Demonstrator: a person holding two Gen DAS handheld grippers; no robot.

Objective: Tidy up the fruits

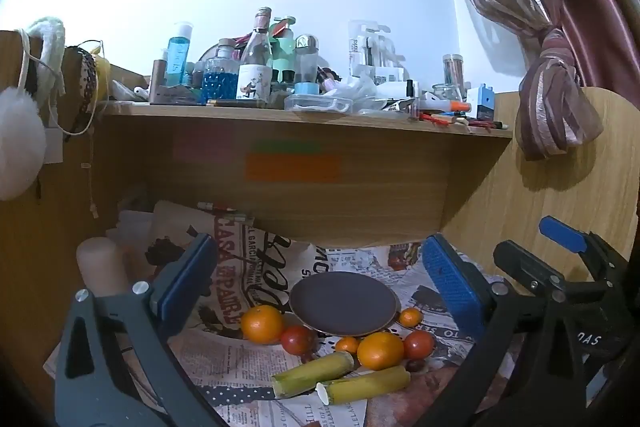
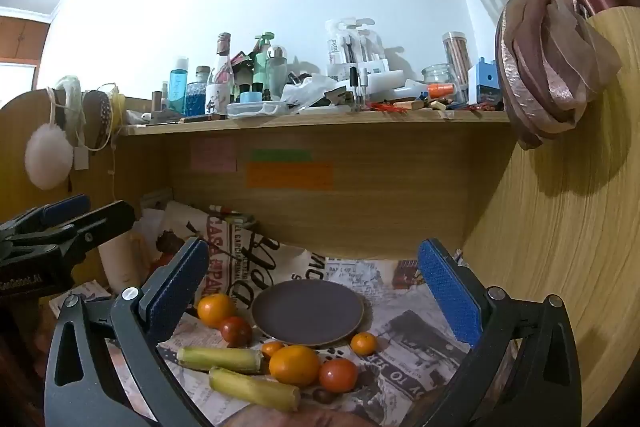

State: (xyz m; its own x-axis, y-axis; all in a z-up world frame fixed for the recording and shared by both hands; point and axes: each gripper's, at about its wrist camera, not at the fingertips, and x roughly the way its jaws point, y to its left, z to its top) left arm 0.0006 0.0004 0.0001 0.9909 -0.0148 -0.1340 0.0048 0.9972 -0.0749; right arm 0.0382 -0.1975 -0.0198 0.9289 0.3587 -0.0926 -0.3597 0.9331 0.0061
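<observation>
A dark brown plate (image 1: 343, 301) (image 2: 307, 311) lies bare on newspaper in the desk niche. Around its near side lie two large oranges (image 1: 262, 323) (image 1: 380, 350) (image 2: 216, 309) (image 2: 294, 365), two small oranges (image 1: 411, 317) (image 2: 363, 343), two tomatoes (image 1: 297, 339) (image 1: 418, 344) (image 2: 236, 330) (image 2: 338, 375) and two sugarcane pieces (image 1: 314, 371) (image 1: 366, 385) (image 2: 220, 359) (image 2: 254, 389). My left gripper (image 1: 320, 283) is open and empty above the fruit. My right gripper (image 2: 314, 291) is open and empty too, and shows at the right of the left wrist view (image 1: 560, 267).
A wooden shelf (image 1: 304, 115) (image 2: 320, 119) crowded with bottles and jars overhangs the niche. Wooden side panels (image 2: 560, 227) close it in. A cream cylinder (image 1: 102, 267) stands at the left. A tied curtain (image 1: 556, 95) hangs at the right.
</observation>
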